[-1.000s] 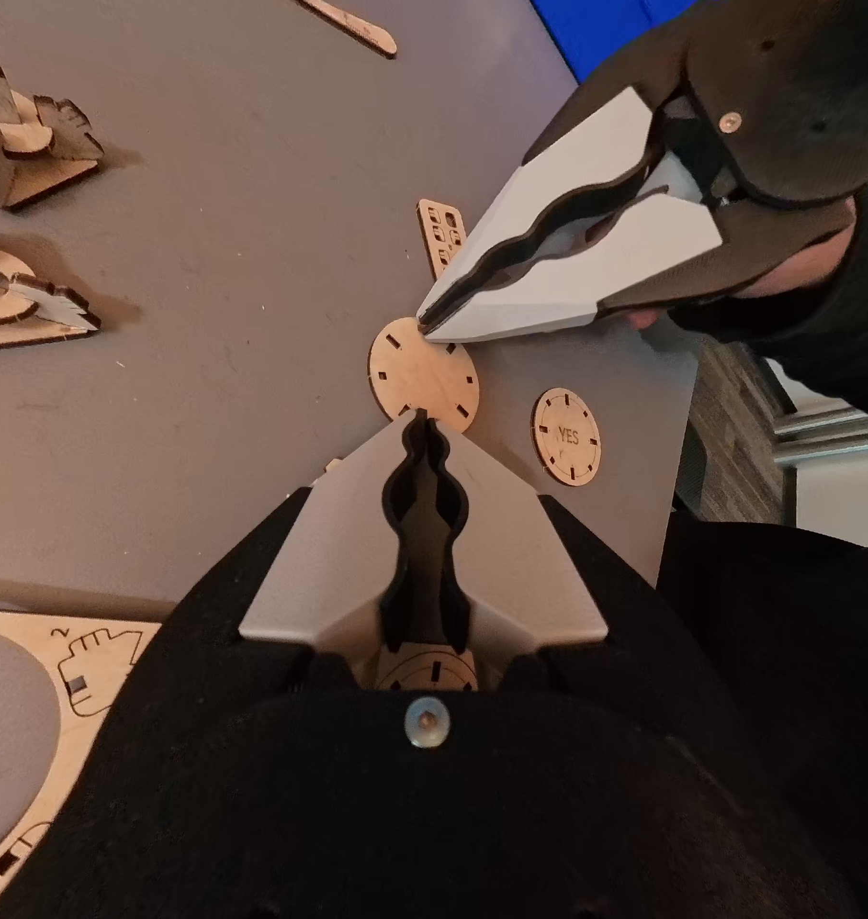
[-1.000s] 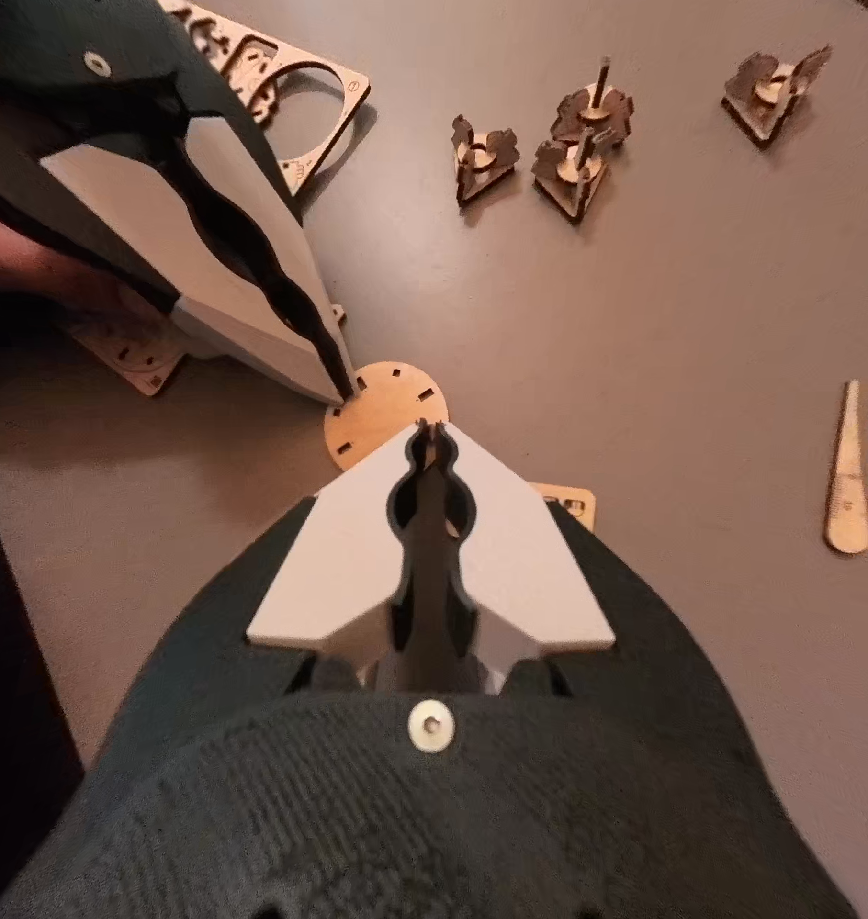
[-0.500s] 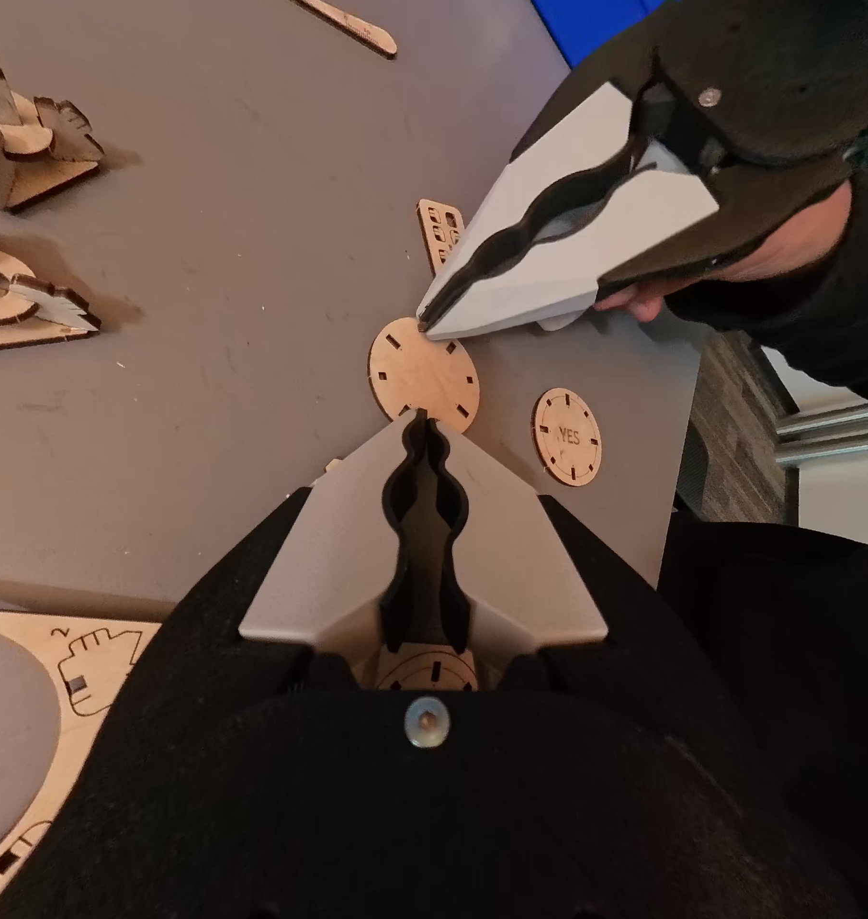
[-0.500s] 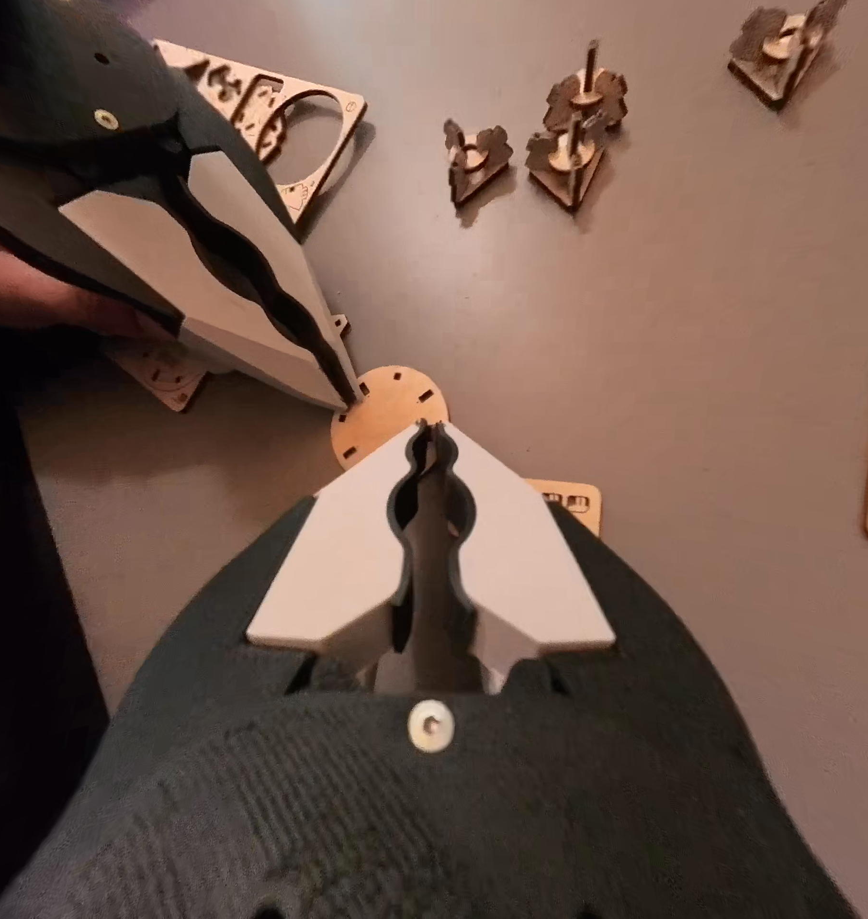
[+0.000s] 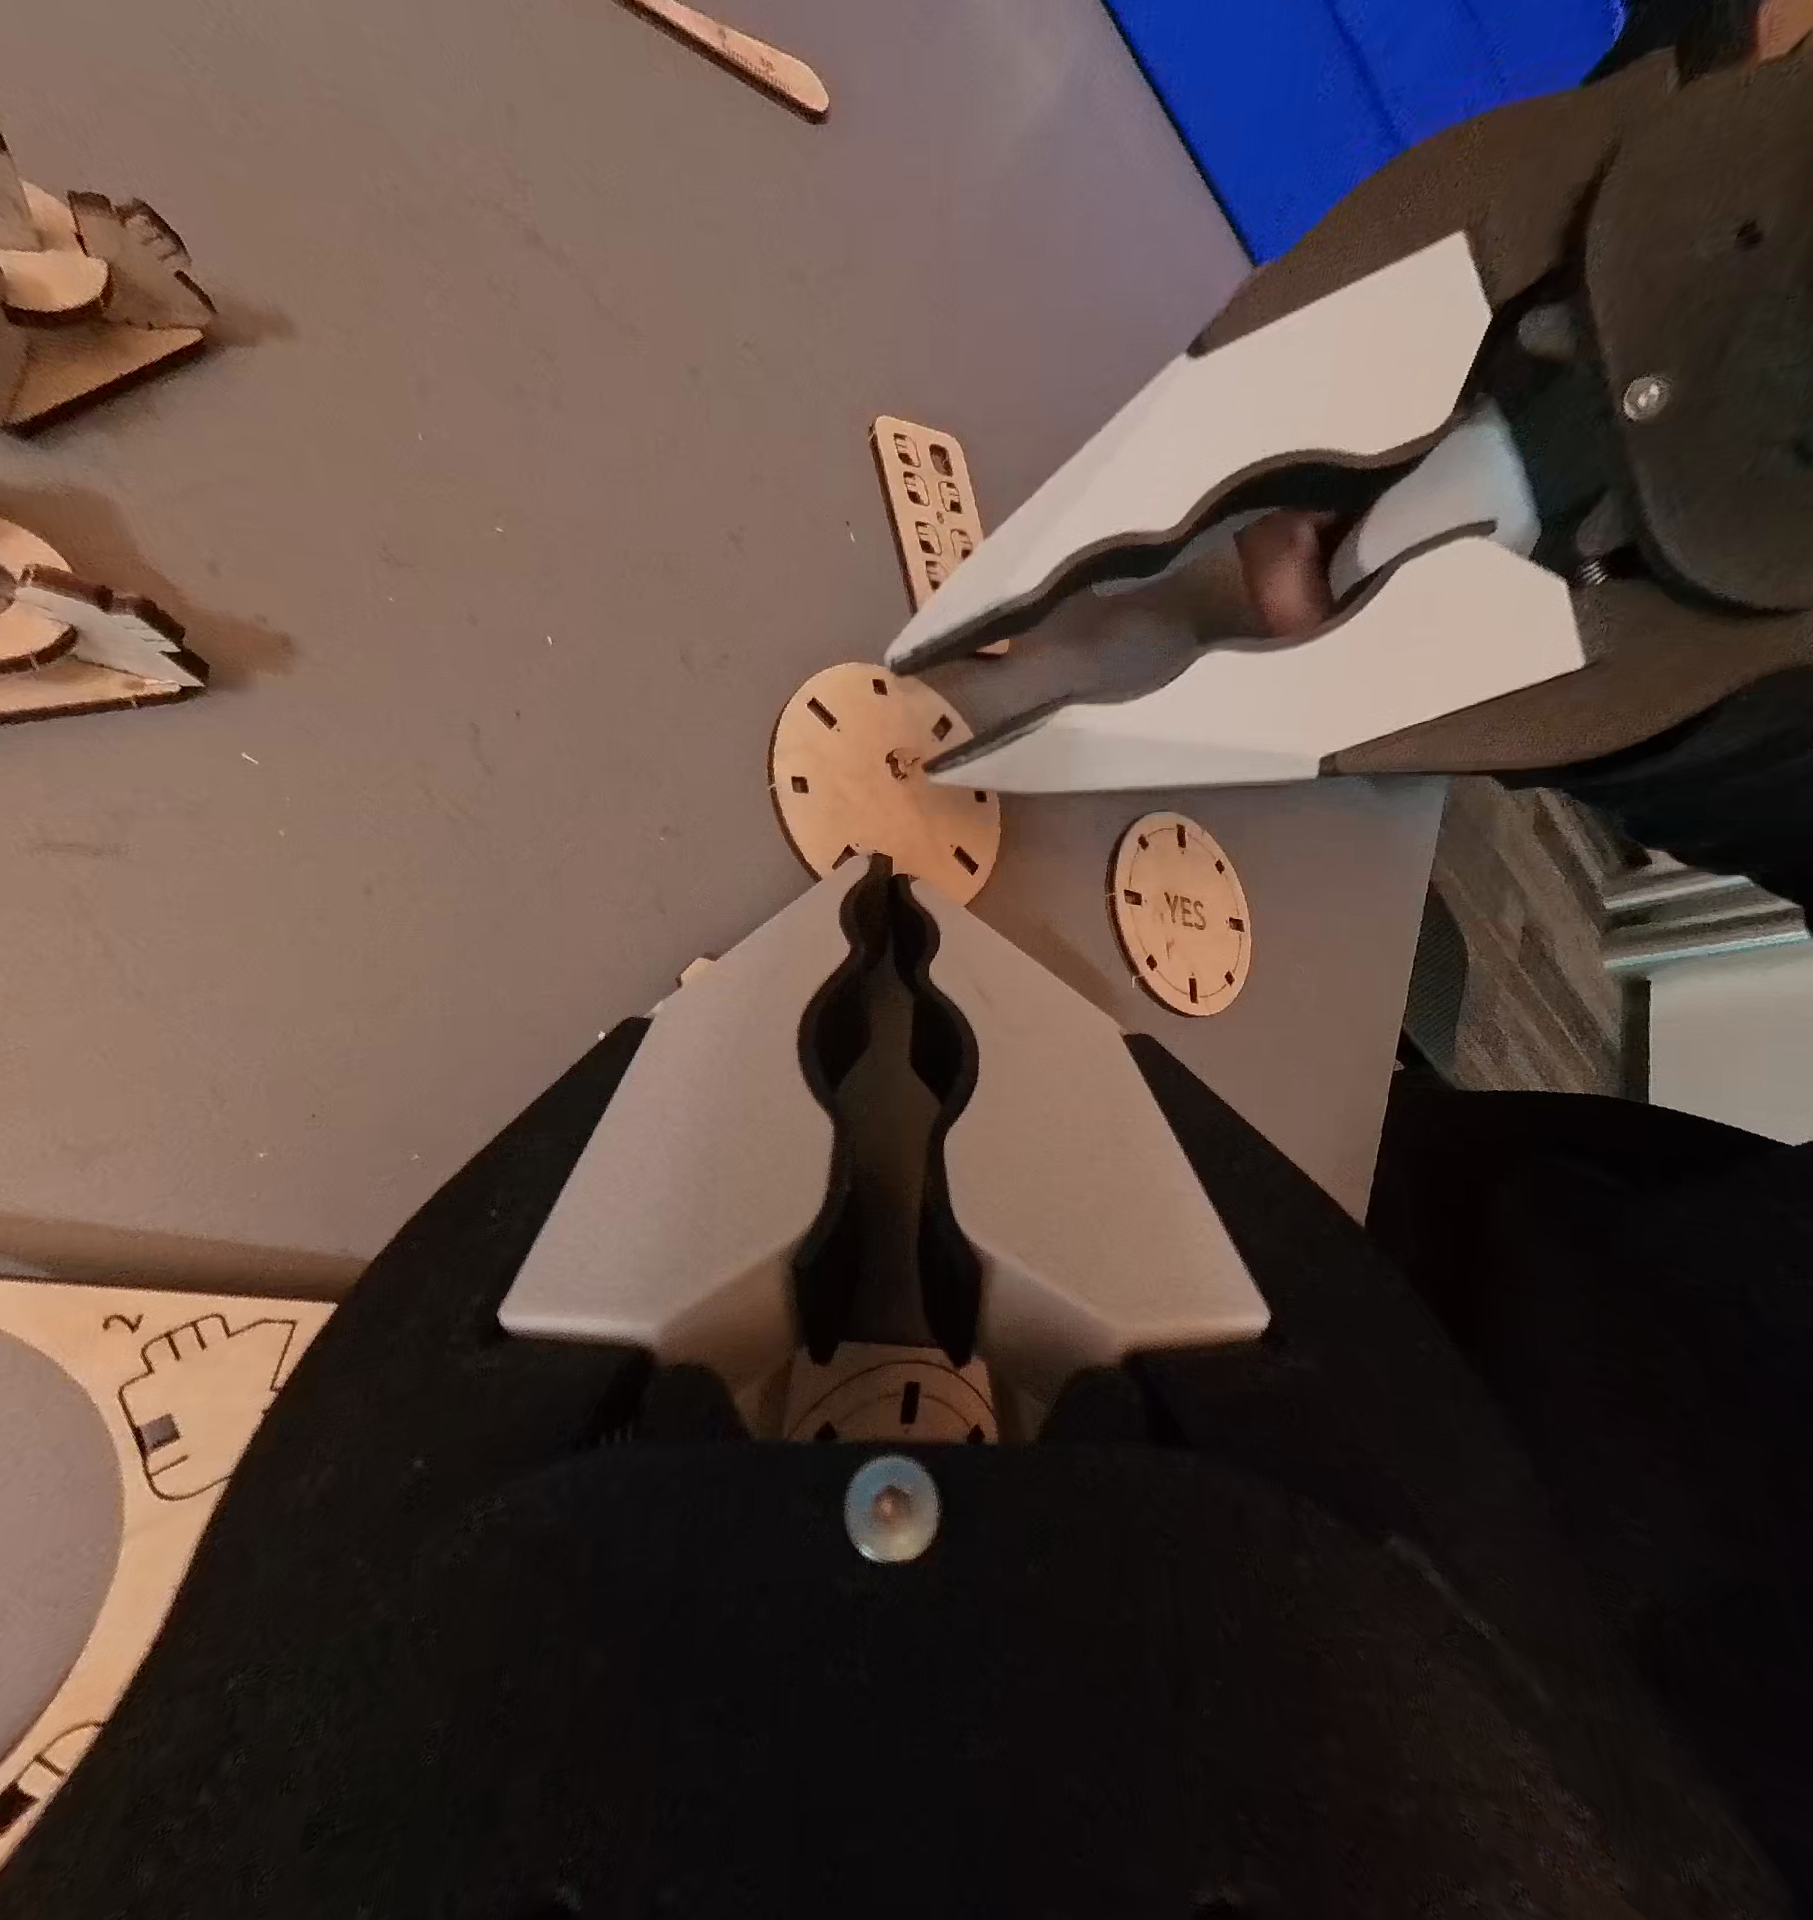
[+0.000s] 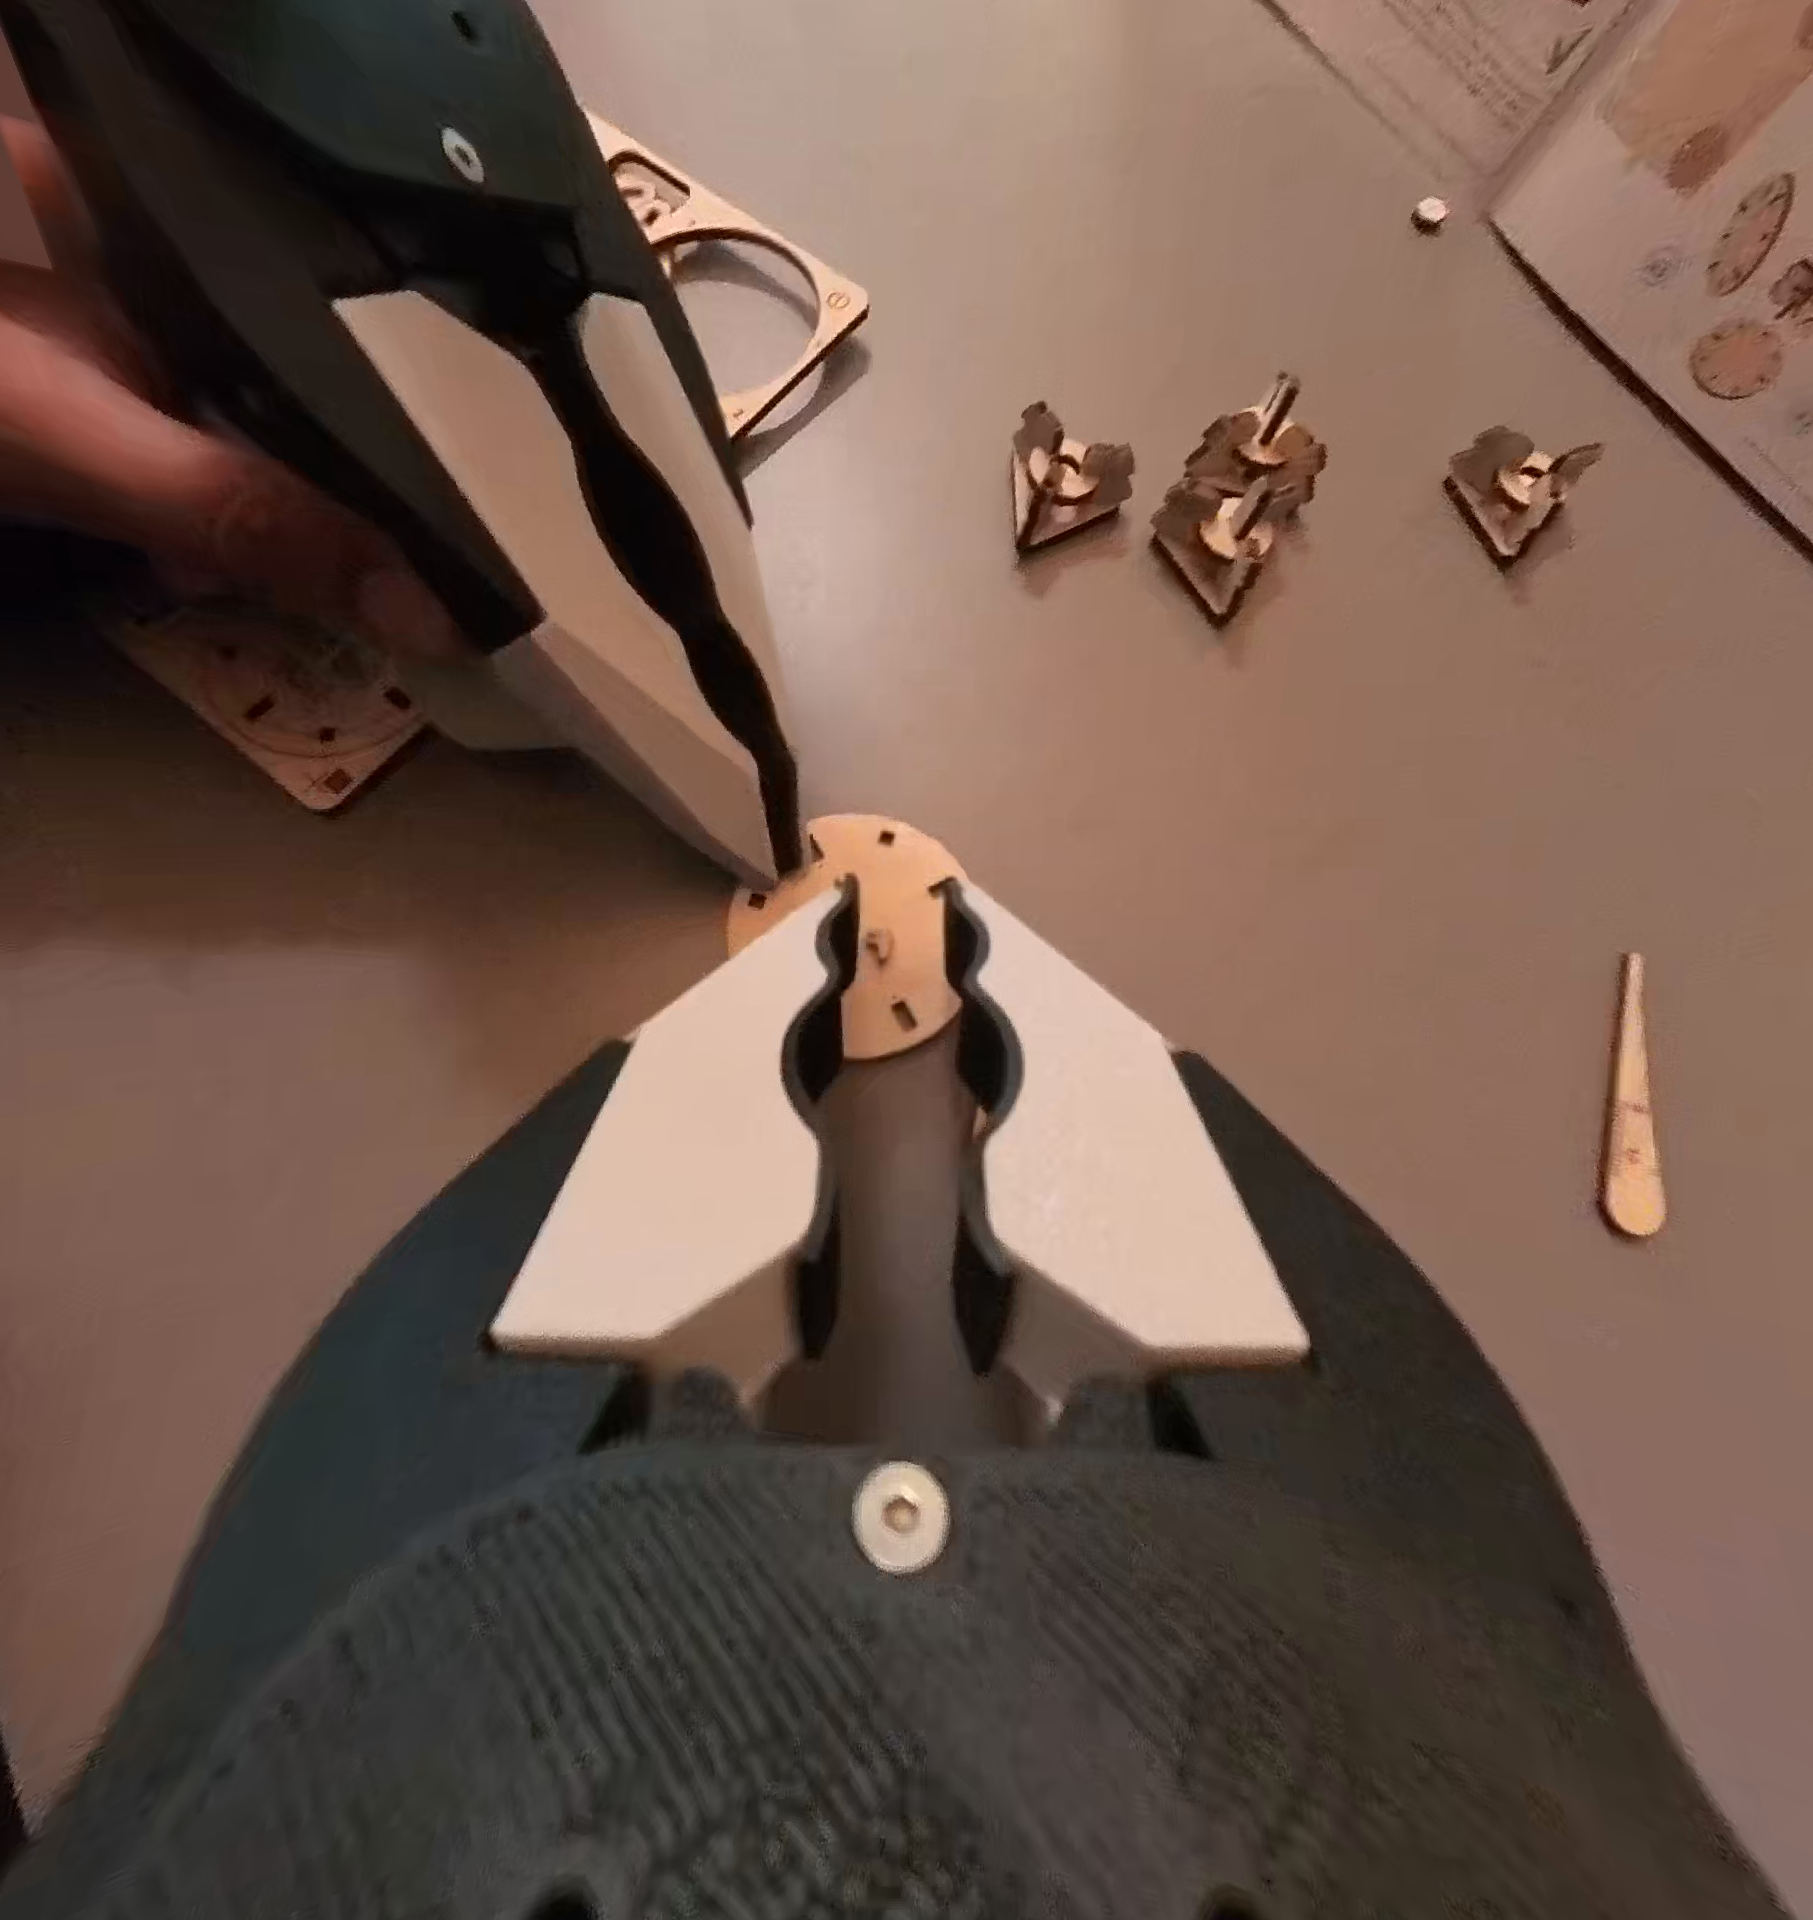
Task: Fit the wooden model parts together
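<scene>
Plywood slotted disc (image 5: 860, 790) lies flat on the grey counter (image 5: 466, 623), near its corner. Left gripper (image 5: 878, 865) has its fingers pressed together, tips down on the disc's near rim, pinning it and holding nothing. Right gripper (image 6: 897, 899) has its fingers spread over the disc, one tip by the small centre hole (image 5: 897, 764), no clamp. Risk: the disc is thin and flat, so the spread tips could skate off or push it from under the left tips.
</scene>
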Demonstrator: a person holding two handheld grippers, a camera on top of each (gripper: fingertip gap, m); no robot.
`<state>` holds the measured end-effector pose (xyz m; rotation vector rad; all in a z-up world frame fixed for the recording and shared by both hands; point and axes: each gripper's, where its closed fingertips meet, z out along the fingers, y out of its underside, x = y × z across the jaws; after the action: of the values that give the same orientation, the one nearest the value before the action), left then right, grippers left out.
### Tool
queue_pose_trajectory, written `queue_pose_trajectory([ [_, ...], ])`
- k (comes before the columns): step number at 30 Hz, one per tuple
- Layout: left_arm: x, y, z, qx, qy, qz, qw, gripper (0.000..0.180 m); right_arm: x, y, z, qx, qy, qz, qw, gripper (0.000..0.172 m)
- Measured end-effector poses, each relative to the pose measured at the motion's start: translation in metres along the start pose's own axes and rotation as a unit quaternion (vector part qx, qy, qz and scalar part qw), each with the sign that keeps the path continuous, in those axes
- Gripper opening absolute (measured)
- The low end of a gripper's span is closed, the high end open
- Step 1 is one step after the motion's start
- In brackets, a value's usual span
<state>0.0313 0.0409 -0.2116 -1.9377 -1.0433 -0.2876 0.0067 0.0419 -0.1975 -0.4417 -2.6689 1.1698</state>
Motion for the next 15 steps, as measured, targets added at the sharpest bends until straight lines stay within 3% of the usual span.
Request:
queue_pose_trajectory([
  [10,0.000,0.000,0.000,0.001,0.003,-0.001,1.000,0.000,-0.005,0.010,0.006,-0.008,-0.035,0.031,0.999,0.002],
  [15,0.005,-0.006,-0.006,0.028,0.014,0.008,0.999,0.000,0.022,-0.026,-0.012,0.106,0.008,0.024,0.994,0.002],
])
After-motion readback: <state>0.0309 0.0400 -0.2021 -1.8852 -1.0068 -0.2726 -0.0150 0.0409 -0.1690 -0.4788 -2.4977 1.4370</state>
